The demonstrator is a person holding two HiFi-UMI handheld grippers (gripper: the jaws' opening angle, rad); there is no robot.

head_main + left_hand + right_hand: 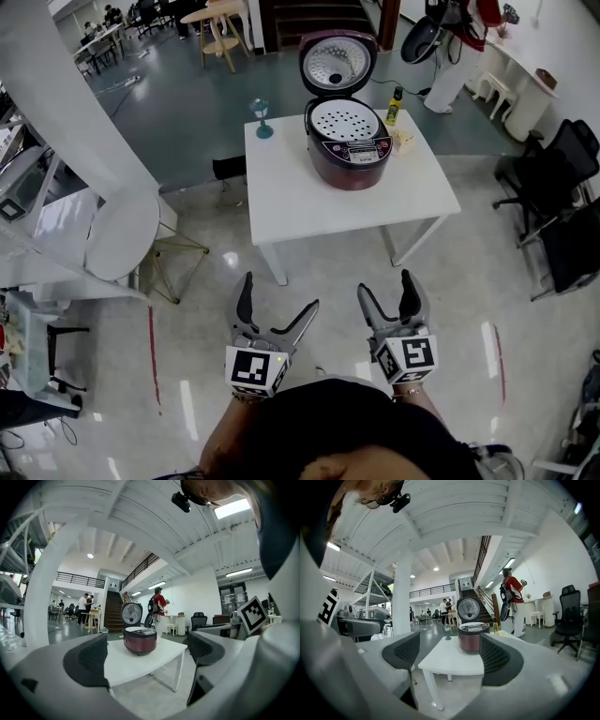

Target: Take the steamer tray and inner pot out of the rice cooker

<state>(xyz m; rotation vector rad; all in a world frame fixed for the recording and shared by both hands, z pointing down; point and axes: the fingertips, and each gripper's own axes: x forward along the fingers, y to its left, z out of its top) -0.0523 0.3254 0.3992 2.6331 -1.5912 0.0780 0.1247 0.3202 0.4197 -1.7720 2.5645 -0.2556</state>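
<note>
A maroon rice cooker [349, 150] stands on the far half of a white table [300, 206], its lid [337, 61] swung up. A white perforated steamer tray [343, 120] sits in its mouth; the inner pot is hidden beneath it. My left gripper [279, 292] and right gripper [384, 283] hover over the floor well short of the table, both open and empty. In the left gripper view the cooker [139, 641] shows far off between the open jaws of the left gripper [147, 654]. The right gripper [450, 656] frames the cooker [470, 638] the same way.
A yellow bottle [395, 106] and a small box stand right of the cooker, a small teal object [262, 122] at the table's far left corner. Black office chairs [553, 187] line the right. A white column [66, 112] and rounded white chair [122, 234] stand left. A person [459, 47] stands beyond.
</note>
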